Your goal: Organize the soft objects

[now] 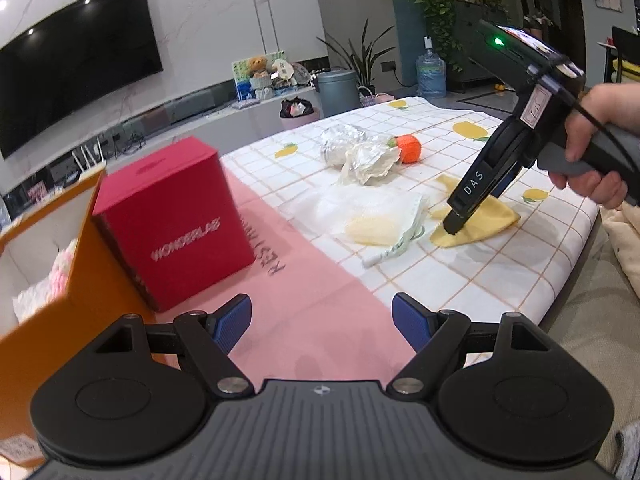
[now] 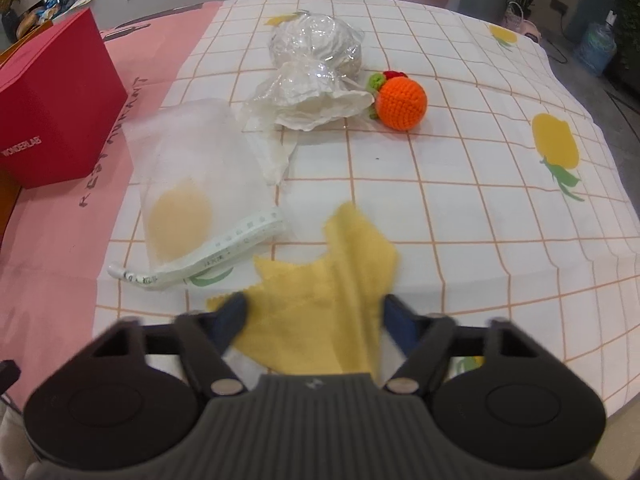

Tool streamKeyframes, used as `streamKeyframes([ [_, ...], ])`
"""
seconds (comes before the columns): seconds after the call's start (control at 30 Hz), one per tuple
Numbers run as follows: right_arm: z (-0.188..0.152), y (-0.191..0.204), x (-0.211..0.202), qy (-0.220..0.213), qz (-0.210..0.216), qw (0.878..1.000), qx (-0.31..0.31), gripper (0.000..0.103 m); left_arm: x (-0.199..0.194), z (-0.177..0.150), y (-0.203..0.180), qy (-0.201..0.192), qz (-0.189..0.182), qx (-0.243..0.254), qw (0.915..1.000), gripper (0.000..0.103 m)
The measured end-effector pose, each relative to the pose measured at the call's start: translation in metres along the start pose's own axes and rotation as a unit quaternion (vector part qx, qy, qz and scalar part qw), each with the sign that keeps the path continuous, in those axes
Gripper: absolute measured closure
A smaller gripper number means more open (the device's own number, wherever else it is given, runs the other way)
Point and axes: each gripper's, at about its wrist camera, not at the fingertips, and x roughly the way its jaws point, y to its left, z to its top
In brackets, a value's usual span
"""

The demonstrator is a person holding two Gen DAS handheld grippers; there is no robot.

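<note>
While the right gripper (image 2: pixel 312 316) straddles the yellow cloth (image 2: pixel 320 304) on the desk (image 2: pixel 480 220), its jaws gape wide with nothing pinched, likely lining up a grab; the left gripper (image 1: pixel 322 322) hangs open and empty near the red box (image 1: pixel 172 220), probably waiting by the orange bin (image 1: pixel 48 280)
</note>
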Motion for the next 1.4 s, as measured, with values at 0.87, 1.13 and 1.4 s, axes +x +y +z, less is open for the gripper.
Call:
streamKeyframes([
  [0.87,0.000,-0.053,-0.004,0.017,0.024,1.000,0.012,0.098,0.129,0.063,-0.056,0.044,-0.074,0.085,0.9927,0.006],
  [1.13,0.000,-0.053,-0.004,0.017,0.024,1.000,0.012,0.098,0.150,0.068,-0.049,0.050,-0.073,0.037,0.9954,0.006],
  [1.4,-0.001,-0.052,-0.004,0.015,0.021,1.000,0.011,0.098,0.157,0.066,-0.034,0.042,-0.119,-0.015,0.9919,0.051],
])
